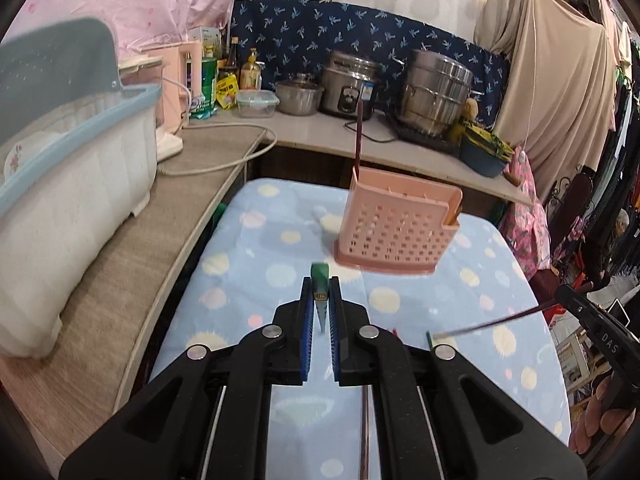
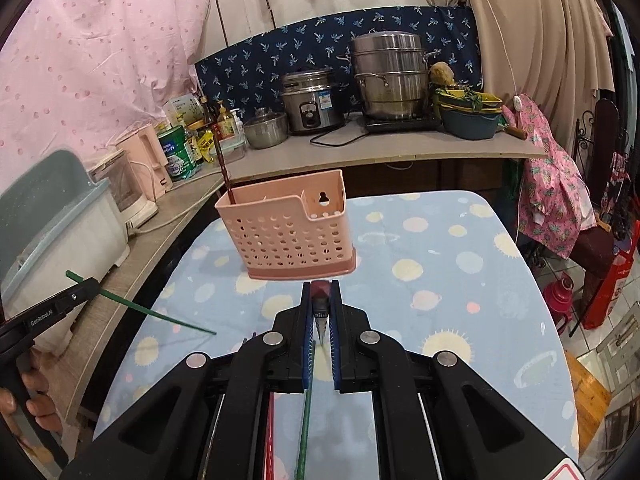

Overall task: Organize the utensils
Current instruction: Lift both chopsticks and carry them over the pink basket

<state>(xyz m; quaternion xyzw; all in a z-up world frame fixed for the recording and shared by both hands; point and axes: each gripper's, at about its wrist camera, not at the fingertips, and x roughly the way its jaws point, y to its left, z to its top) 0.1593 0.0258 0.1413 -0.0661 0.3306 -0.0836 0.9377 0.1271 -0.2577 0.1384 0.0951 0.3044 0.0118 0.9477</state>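
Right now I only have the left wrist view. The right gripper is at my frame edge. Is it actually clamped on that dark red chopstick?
Observer: Yes. The right gripper is shut on the dark red chopstick, whose blunt end pokes just past the fingertips.
Operator: Is there anything on the holder's back wall? I can't see its inside face.
Observer: There's a keyhole slot cut in the inner face of the pink holder.
Operator: How is my green one sitting?
Observer: The left gripper grips the green chopstick near one end. Most of its length sticks out on one side, sloping down over the table.
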